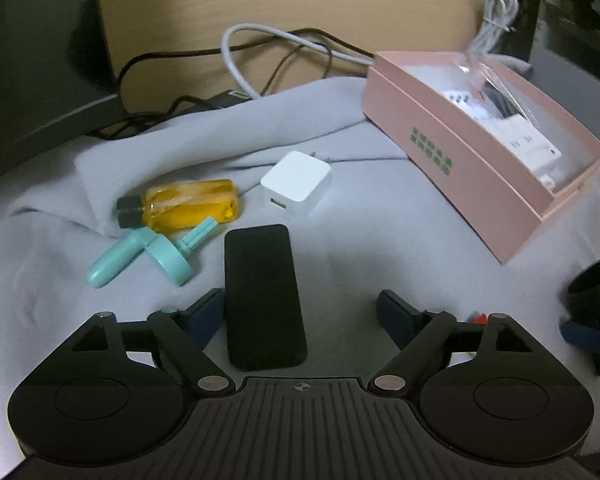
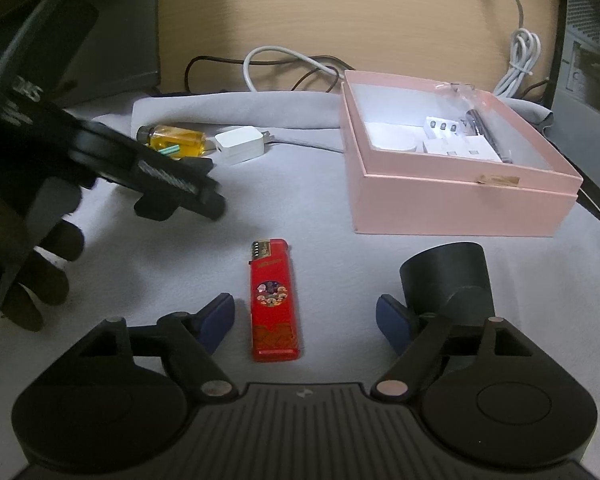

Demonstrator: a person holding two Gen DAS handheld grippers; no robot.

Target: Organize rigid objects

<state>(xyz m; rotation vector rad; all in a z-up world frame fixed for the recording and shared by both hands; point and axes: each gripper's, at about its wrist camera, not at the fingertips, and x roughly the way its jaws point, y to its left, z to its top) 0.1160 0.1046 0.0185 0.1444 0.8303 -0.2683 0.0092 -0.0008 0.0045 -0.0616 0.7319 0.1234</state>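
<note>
Both grippers spread and empty, no contact with any object. Left gripper (image 1: 300, 304) fingers released, straddling a flat black slab (image 1: 264, 296) lying loose on the grey cloth (image 1: 380, 224) over the worktop, one finger close beside its left edge, the other well clear on the right. Right gripper (image 2: 305, 316) fingers likewise released, a red lighter (image 2: 274, 304) lying lengthwise between them, touched by neither pad. Black cylindrical item (image 2: 448, 276) just beside the right finger, partly hidden behind it. Toward the far edge of the cloth, still unsorted: amber bottle with black cap (image 1: 188, 204), white charger cube (image 1: 296, 184), teal plastic piece (image 1: 148, 256) near the bottle. Pink box (image 2: 452, 196) open at the far right corner of the cloth, already holding several white items and a clear wrapper; exact contents not fully legible. Loose cables (image 1: 260, 56) behind the cloth, outside the work. Step judged as pre-grasp on two objects at once, sorting partly done. Next move judged to call for closing squarely on the long sides of lighter and slab, then lifting clear and carrying over the box wall. Left gripper (image 2: 176, 184) and gloved hand (image 2: 28, 256) close by in the right view; crossing paths toward the box worth watching.
</note>
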